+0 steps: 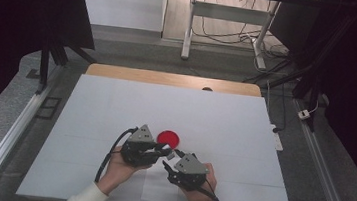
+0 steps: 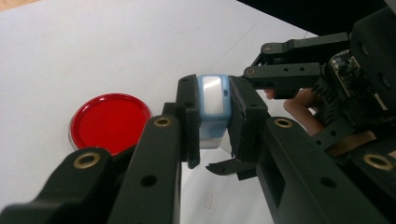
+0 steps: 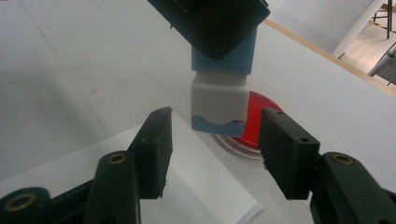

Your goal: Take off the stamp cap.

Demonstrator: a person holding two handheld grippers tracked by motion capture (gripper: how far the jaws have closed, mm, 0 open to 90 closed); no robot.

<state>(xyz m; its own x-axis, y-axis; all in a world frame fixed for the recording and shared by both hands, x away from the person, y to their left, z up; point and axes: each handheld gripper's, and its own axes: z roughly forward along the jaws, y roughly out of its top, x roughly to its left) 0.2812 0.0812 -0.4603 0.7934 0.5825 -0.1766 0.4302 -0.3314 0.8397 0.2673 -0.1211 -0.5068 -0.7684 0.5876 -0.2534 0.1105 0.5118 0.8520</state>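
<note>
A: What do I have on the desk [image 1: 115, 109] right now?

B: I count two hand-held grippers, one red round dish [image 1: 168, 138], one sheet of white paper [image 1: 159, 189] and one small blue and white block [image 2: 213, 109].

A: Where is the block?

B: My left hand-held gripper [image 2: 215, 126] pinches it between its pads, above the desk, just beside the red dish. From the right gripper view the block's [image 3: 220, 93] grey-white end hangs down with a blue tip.

A: And my right one?

B: My right hand-held gripper [image 3: 215, 144] stands spread, one pad on either side of that lower end, apart from it. Over the paper [image 3: 201, 186].
</note>
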